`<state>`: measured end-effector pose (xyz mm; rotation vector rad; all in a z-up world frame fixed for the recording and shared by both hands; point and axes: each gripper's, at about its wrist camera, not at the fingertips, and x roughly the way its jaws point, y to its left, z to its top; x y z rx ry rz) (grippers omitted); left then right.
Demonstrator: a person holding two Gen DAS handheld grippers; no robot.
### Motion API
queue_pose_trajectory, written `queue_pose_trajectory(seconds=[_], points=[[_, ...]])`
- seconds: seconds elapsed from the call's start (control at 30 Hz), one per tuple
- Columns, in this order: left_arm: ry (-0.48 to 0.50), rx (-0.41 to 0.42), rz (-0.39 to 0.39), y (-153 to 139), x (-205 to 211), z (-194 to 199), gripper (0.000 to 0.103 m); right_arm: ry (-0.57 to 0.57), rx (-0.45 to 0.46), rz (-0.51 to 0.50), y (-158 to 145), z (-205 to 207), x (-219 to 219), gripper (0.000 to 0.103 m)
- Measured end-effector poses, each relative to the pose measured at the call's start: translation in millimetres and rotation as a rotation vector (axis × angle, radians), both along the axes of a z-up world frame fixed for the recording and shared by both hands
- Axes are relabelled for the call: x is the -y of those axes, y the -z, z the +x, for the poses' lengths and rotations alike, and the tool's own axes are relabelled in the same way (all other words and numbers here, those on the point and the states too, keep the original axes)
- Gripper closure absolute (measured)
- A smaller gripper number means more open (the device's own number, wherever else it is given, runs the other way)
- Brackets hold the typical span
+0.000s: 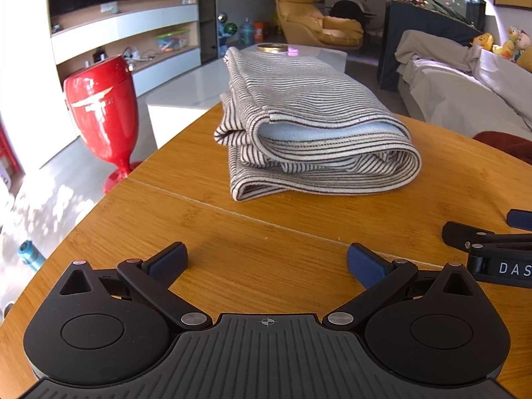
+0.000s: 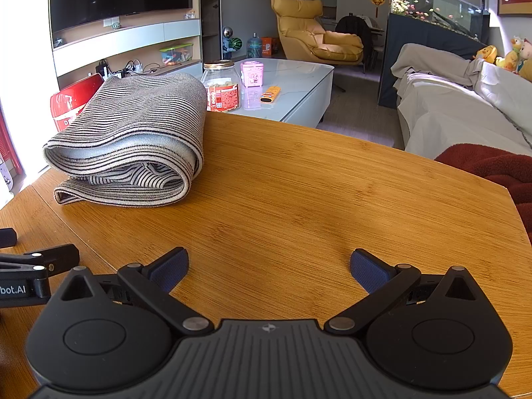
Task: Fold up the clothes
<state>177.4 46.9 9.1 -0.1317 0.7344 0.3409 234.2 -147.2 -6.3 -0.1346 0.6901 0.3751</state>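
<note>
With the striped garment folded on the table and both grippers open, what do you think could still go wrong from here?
1. The striped garment is loosely stacked, its top layer bulging open; a nudge might undo the fold.
2. It lies near the edge of the wooden table, so pushing it could slide it off.
3. The left gripper and right gripper sit close together and might collide.

Soft cloth on warm wood, framed by matt black plastic.
The folded garment (image 1: 316, 126) is a soft, slightly fuzzy striped knit with a smooth pale-blue lining at its open edge. The surface (image 2: 299, 199) is fine-grained wood with a satin sheen. The left claw (image 1: 267, 262) and right claw (image 2: 269, 267) are matt black plastic with bright metal pivot pins and rough blue fabric-like pads (image 2: 367, 271). At ten o'clock in the left view, a red vase (image 1: 103, 109) is highly glossy.
</note>
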Motion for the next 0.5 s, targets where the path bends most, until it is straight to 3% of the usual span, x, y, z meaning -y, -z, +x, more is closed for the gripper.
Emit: queue_pose_trajectory(seconds=[0.5], points=[[-0.02, 0.011, -0.006, -0.9, -3.7, -3.3, 0.0, 0.0, 0.0, 0.0, 0.0, 0.4, 0.4, 0.0]])
